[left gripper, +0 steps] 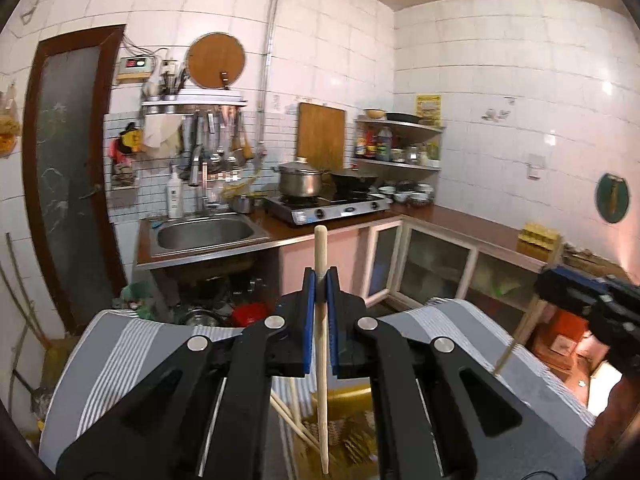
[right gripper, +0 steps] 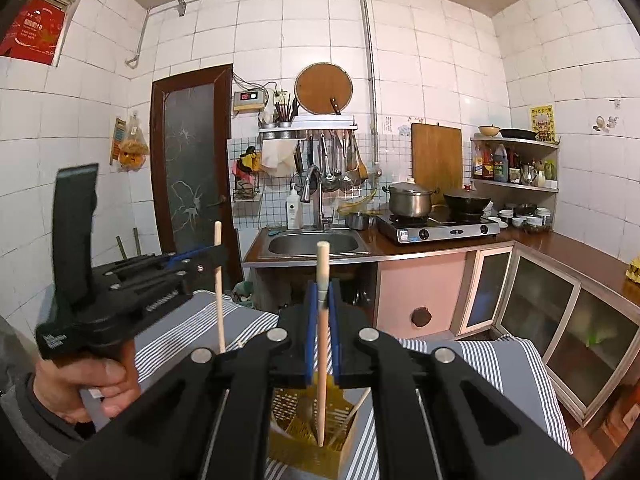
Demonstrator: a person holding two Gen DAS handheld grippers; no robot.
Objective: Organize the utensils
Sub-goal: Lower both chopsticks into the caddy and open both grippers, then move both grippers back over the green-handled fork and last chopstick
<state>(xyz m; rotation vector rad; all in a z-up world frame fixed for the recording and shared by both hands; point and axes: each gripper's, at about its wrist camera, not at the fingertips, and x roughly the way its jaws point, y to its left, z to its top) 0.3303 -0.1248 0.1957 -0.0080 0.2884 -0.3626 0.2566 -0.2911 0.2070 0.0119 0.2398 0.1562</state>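
Striped grey cloth (right gripper: 492, 360) over the near table, yellow slotted holder (right gripper: 308, 436) at six o'clock, left gripper (left gripper: 320, 280) clamped on one upright chopstick (left gripper: 321, 344), right gripper (right gripper: 322, 296) pinching another chopstick (right gripper: 321, 360) above the holder

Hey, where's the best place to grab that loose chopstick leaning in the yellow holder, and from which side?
Grip the chopstick near its free upper end, coming from above, jaws across the thin shaft. It leans toward the right rim of the yellow holder, lower end buried inside.

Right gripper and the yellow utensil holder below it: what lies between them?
Only the chopstick clamped in the right gripper, its lower tip hanging at the yellow holder; right wrist view.
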